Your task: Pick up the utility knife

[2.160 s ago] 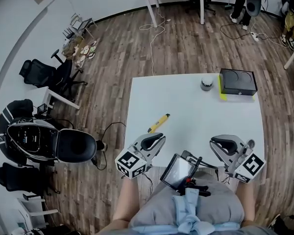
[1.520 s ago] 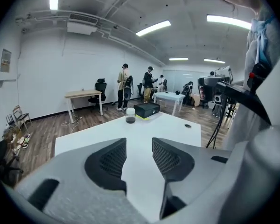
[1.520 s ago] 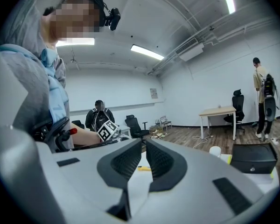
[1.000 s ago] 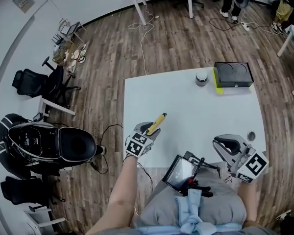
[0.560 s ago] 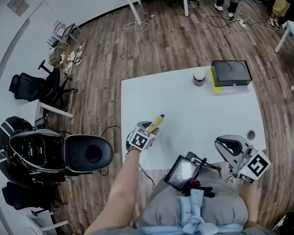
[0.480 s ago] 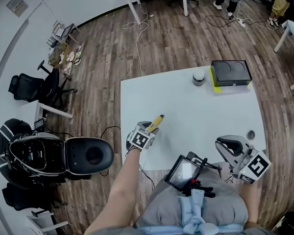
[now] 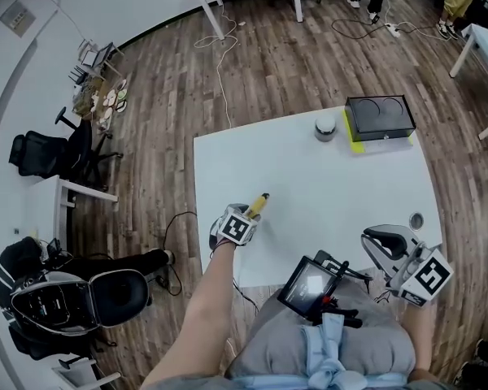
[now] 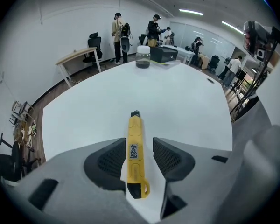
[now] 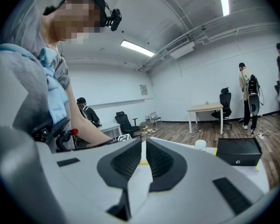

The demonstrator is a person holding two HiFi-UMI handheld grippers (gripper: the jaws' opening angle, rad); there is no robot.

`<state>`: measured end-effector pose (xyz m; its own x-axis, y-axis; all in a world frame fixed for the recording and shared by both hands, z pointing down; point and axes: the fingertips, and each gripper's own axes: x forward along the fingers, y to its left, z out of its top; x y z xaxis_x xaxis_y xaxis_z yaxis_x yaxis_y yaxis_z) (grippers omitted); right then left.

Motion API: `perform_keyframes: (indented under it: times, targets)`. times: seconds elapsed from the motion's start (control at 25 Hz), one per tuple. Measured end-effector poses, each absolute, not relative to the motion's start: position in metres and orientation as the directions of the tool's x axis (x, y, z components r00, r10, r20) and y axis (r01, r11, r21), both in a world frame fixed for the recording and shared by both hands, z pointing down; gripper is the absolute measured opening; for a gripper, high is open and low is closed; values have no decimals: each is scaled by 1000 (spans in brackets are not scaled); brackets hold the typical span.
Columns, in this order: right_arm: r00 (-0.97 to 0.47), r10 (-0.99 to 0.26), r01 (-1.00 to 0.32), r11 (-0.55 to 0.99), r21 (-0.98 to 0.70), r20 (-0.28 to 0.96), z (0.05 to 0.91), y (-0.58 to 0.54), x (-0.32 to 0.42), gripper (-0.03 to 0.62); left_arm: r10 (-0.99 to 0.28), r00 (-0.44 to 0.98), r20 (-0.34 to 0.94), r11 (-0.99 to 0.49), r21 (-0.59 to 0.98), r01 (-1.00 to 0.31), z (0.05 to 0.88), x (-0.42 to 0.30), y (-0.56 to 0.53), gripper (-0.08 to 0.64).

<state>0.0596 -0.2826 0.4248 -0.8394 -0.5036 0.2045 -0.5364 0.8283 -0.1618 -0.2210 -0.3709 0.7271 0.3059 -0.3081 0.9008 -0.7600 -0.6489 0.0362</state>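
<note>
The yellow utility knife [image 7: 258,204] lies flat on the white table [image 7: 333,185] near its left front corner, black tip pointing away from me. My left gripper [image 7: 249,215] points steeply down over it. In the left gripper view the knife [image 8: 134,148] lies lengthwise between the open jaws of the left gripper [image 8: 139,143], and a sliver of table shows on each side of it, so the pads do not press on it. My right gripper [image 7: 384,242] hovers at the table's front right edge. Its jaws [image 9: 143,146] stand almost together with nothing between them.
A black box [image 7: 380,118] with a yellow-green edge and a small jar [image 7: 324,127] stand at the table's far side. A small round object [image 7: 416,219] lies near the right gripper. A tablet-like device [image 7: 309,285] rests on my lap. Office chairs [image 7: 57,299] stand on the floor to the left.
My left gripper has reached forward from the table's front edge and sunk over the knife, so its jaws now straddle it. The right gripper has stayed in place.
</note>
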Motion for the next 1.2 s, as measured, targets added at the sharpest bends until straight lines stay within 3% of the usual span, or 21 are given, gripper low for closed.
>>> perform_keyframes:
  times: [0.72,1.2]
  targets:
    - [-824,-518,-558,813,-168,230,429,-290,60,31,-222,275,936,-677,55,-734,758,-221,-366,172]
    - [-829,-512,-550,821,-156,227,420,-282,57,31,-255,292,922,-642,64,-764,748,-221,-364,144]
